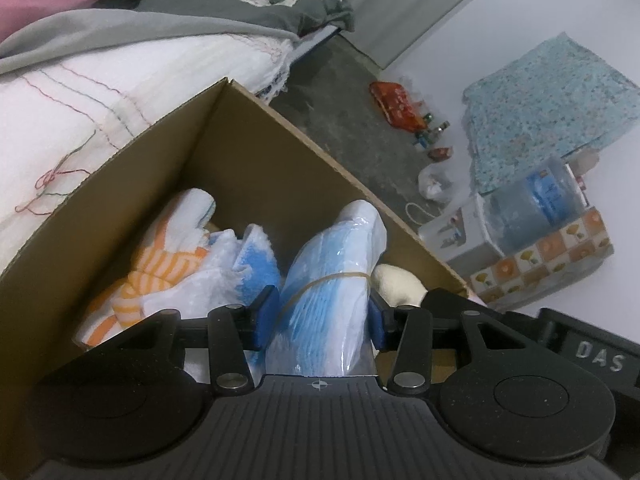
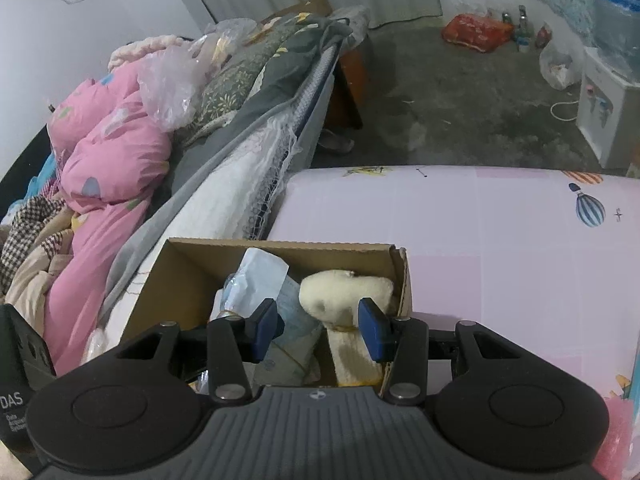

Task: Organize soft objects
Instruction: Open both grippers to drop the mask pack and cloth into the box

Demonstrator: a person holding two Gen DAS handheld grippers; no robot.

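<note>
**Both bundles down inside the carton**

While the left gripper (image 1: pixel 320 320) points down into the cardboard box (image 1: pixel 256 148), a plastic-wrapped blue bundle (image 1: pixel 332 276) with a rubber band around it stands between its blue pads. The right-hand pad touches the wrap; on the left a thin gap seems to show, so I cannot tell if the pinch is firm. Left of the bundle, in the same box, lie an orange-striped white cloth (image 1: pixel 160 268) and a blue-and-white towel (image 1: pixel 248 256). A cream piece shows just past the bundle's right side.

From the right wrist camera, the right gripper (image 2: pixel 320 324) has a cream plush roll (image 2: pixel 348 296) between its pads. The right pad meets the roll at its narrow banded waist; the left pad stands clear of it, over the blue bundle, so this jaw looks spread rather than clamped. The roll leans against the box's right wall.

The box rests on a pink patterned mat (image 2: pixel 500 240), hard against a bed with a white coverlet (image 1: pixel 80 100) and a pink quilt (image 2: pixel 108 168). Beyond: grey floor, a red bag (image 2: pixel 476 32), a water dispenser (image 1: pixel 536 204).
</note>
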